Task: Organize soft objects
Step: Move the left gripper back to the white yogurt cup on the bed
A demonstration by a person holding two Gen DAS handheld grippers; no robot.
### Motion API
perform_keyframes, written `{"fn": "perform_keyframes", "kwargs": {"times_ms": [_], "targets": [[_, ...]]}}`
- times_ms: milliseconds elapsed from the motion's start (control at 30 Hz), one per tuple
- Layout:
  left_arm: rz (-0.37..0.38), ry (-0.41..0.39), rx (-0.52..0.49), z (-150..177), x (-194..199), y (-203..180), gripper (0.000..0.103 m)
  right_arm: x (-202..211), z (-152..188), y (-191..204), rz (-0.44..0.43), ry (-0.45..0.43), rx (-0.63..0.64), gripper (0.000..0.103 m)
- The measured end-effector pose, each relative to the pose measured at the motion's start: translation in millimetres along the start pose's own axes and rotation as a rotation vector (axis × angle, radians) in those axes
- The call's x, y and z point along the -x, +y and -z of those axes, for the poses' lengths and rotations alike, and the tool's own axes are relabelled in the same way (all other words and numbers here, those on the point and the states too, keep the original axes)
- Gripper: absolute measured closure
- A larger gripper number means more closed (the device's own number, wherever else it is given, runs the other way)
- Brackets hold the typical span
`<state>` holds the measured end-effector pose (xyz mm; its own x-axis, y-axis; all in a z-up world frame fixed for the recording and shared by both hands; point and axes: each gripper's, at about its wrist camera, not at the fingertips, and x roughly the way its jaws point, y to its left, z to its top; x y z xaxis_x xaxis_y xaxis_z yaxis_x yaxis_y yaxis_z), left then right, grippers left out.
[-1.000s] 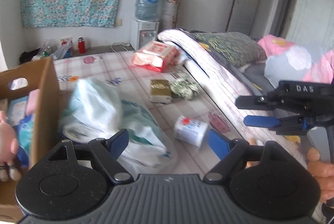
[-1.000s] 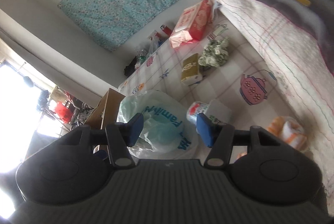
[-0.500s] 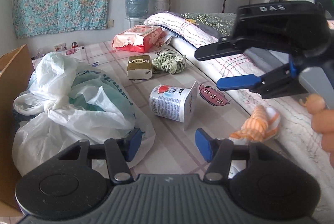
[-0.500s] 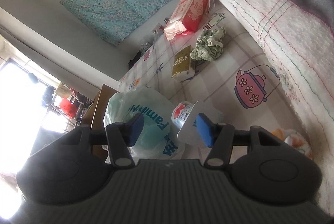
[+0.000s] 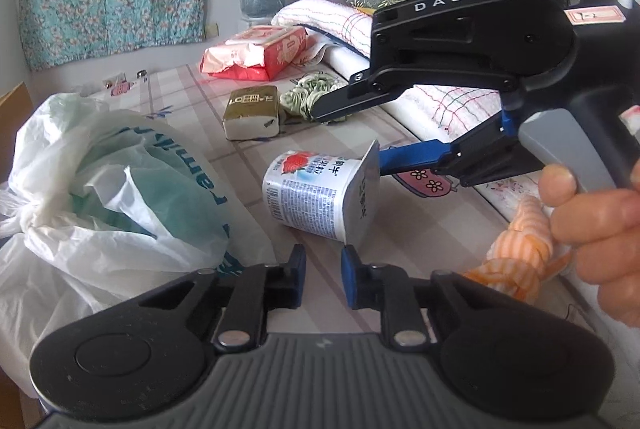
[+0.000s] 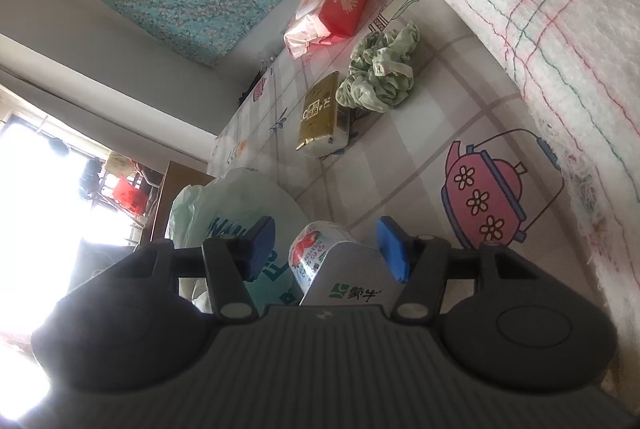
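Lying on its side on the checked sheet [image 5: 304, 133], the yogurt cup [image 5: 316, 195] has a red strawberry picture and a square foil lid that faces the right side of the left wrist view. Everything here can be found from that cup.

Just in front of the cup is the left gripper [image 5: 323, 271]. Its blue pads have just been closing and now sit very near each other with only a thin gap. Nothing is between them.

The right gripper [image 6: 326, 247] comes in at the cup from the lid side. Its two fingers are spread about halfway. In the right wrist view the cup sits between the blue pads, but they do not press on it. A hand [image 5: 596, 229] holds this gripper's grey handle.

Left of the cup is a big white and green plastic bag [image 5: 108, 189], tied in a knot. It nearly touches the cup. Behind the cup lies a pack of tissues [image 5: 251, 112] with a gold top. Just beside that pack is a scrunched green cloth [image 5: 304, 99]. Farther behind the cup is a red and pink soft pack [image 5: 256, 53].

Right of the cup, near the hand, is a striped orange and white cloth [image 5: 516, 249], all bunched up. A pink teapot picture [image 6: 486, 195] is printed on the sheet near the cup's lid. A rolled white blanket [image 6: 520, 9] with coloured lines runs along behind it.
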<state>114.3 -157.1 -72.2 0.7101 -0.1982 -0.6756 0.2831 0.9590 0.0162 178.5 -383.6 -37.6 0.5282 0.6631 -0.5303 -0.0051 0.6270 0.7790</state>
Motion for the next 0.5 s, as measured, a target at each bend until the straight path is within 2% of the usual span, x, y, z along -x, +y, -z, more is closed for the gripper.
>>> {"fn": "perform_keyframes", "kwargs": {"times_ms": [200, 367, 500], "targets": [[0.014, 0.011, 0.012, 1.5, -1.7, -1.7, 0.095, -6.7, -0.6, -0.6, -0.022, 0.03, 0.002, 0.046], [0.025, 0.003, 0.048, -1.4, 3.9, 1.5, 0.096, -6.0, 3.7, 8.5, -0.011, 0.039, 0.036, 0.046], [0.047, 0.009, 0.08, -1.4, 11.4, 7.0, 0.096, 0.0, 8.6, 10.6, -0.005, 0.05, 0.015, 0.046]]}}
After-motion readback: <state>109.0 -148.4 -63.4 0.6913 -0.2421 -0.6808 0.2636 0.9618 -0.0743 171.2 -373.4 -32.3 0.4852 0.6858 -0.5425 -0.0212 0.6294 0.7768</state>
